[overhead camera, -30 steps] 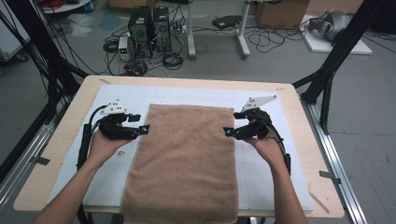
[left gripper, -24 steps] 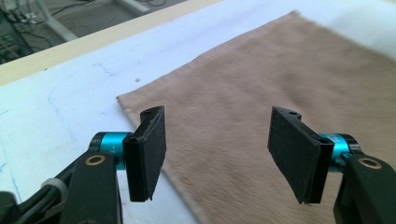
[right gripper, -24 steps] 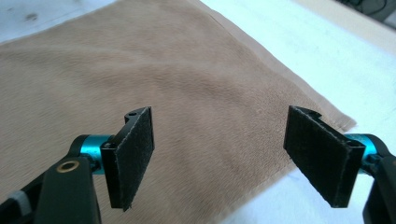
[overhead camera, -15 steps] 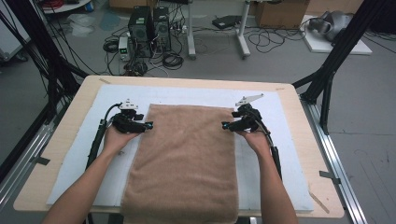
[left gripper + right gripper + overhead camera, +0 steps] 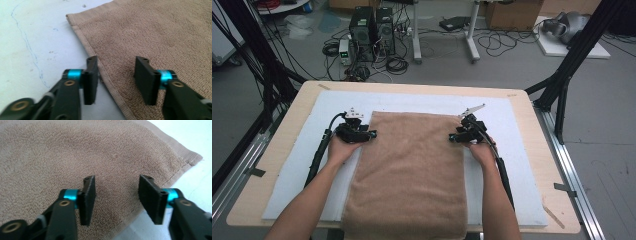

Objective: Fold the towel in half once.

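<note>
A tan towel [image 5: 412, 170] lies flat on the white mat [image 5: 287, 180], its near end hanging over the table's front edge. My left gripper [image 5: 371, 135] rests low at the towel's left edge near the far corner. In the left gripper view, my left gripper [image 5: 116, 77] straddles the hem of the towel [image 5: 162, 32], one jaw on the mat [image 5: 37, 37]. My right gripper [image 5: 453, 136] sits at the right edge. In the right gripper view, my right gripper [image 5: 117, 197] has the towel [image 5: 62, 152] border between its jaws. Both pairs of jaws have just been closing; the pads are still clear of the cloth.
The wooden table [image 5: 532, 150] frames the mat. Black frame posts [image 5: 572, 60] rise at the far right and left corners. Computers [image 5: 372, 30] and cables lie on the floor beyond the far edge. Bare mat [image 5: 190, 135] lies outside each towel edge.
Both hands moved forward and sank onto the towel's side edges near its far corners. Both pairs of jaws stand narrower than before.
</note>
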The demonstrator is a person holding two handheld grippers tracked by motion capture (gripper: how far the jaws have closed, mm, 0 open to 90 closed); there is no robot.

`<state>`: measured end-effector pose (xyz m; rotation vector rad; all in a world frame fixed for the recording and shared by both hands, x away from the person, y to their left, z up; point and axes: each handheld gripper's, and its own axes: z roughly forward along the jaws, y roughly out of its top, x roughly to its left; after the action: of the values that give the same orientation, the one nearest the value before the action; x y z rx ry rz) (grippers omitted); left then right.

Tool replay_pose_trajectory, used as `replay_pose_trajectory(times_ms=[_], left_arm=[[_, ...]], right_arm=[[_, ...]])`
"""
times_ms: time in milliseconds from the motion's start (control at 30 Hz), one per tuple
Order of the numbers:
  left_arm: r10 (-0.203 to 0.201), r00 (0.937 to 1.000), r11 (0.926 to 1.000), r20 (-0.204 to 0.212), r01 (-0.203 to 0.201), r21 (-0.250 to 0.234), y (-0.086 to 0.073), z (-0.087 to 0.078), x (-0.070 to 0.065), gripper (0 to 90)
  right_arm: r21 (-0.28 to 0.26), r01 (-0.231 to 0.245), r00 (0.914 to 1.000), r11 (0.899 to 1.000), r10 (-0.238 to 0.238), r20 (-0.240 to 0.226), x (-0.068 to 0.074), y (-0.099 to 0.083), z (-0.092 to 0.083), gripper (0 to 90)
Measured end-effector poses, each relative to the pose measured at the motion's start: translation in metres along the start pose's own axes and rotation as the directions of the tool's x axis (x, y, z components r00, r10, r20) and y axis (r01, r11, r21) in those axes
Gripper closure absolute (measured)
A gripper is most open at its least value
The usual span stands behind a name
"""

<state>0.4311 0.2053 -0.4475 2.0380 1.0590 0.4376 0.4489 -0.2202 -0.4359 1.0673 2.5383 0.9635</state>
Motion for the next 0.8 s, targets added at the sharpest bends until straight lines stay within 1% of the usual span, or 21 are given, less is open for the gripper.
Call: replay_pose_trajectory(times_ms=[67,100,167,267,333,433,500,533,600,633,667,767,800], left_arm=[[0.014,0.9999,0.9999,0.005,-0.014,-0.002,0.0,0.0,-0.002,66.7],[0.014,0.9999,0.9999,0.005,-0.014,-0.001,0.001,0.0,-0.003,68.5],[0.006,0.9999,0.9999,0.012,-0.006,0.009,0.002,0.001,-0.003,72.1],[0.009,0.9997,0.9999,0.023,-0.01,0.011,0.003,0.001,-0.005,80.3],[-0.006,0.9996,0.9999,0.027,0.006,0.01,0.003,0.001,-0.005,83.0],[-0.029,0.999,0.9995,0.034,0.028,0.014,0.003,-0.002,-0.001,84.9],[-0.031,0.9991,0.9994,0.03,0.031,0.012,0.004,-0.005,0.0,86.0],[-0.034,0.9989,0.9994,0.032,0.034,0.009,0.004,-0.007,0.002,86.5],[-0.047,0.9979,0.9988,0.044,0.048,-0.014,0.006,-0.013,0.004,86.6],[-0.054,0.9974,0.9981,0.048,0.056,-0.025,0.007,-0.016,0.005,86.7],[-0.055,0.9972,0.9979,0.05,0.057,-0.031,0.008,-0.018,0.005,86.8],[-0.048,0.9973,0.9981,0.056,0.05,-0.037,0.009,-0.023,0.005,86.9],[-0.049,0.997,0.9976,0.06,0.052,-0.045,0.01,-0.024,0.004,86.9]], right_arm=[[-0.003,-0.01,1.0,1.0,0.01,-0.001,0.0,-0.001,0.0,58.1],[-0.007,-0.017,0.9998,1.0,0.017,-0.008,0.0,-0.001,-0.001,62.3],[0.0,-0.028,0.9996,1.0,0.028,-0.011,0.0,0.0,-0.001,70.0],[-0.006,-0.068,0.9975,0.998,0.068,-0.022,-0.001,-0.001,-0.001,76.9],[-0.005,-0.079,0.9959,0.997,0.079,-0.044,-0.002,-0.002,-0.001,81.7],[0.0,-0.07,0.9961,0.998,0.07,-0.055,0.0,-0.001,-0.002,83.3],[-0.003,-0.085,0.9939,0.996,0.084,-0.071,-0.002,-0.001,-0.005,83.5],[-0.01,-0.085,0.9935,0.996,0.084,-0.077,-0.003,-0.001,-0.008,83.6],[-0.041,-0.104,0.9904,0.994,0.099,-0.096,-0.006,-0.001,-0.014,83.6],[-0.067,-0.115,0.9882,0.991,0.107,-0.11,-0.007,-0.001,-0.018,83.6],[-0.082,-0.119,0.987,0.989,0.109,-0.117,-0.007,0.0,-0.021,83.7],[-0.084,-0.09,0.9898,0.992,0.079,-0.118,-0.006,0.002,-0.027,83.7],[-0.084,-0.089,0.9898,0.992,0.078,-0.119,-0.006,0.002,-0.029,83.7]])
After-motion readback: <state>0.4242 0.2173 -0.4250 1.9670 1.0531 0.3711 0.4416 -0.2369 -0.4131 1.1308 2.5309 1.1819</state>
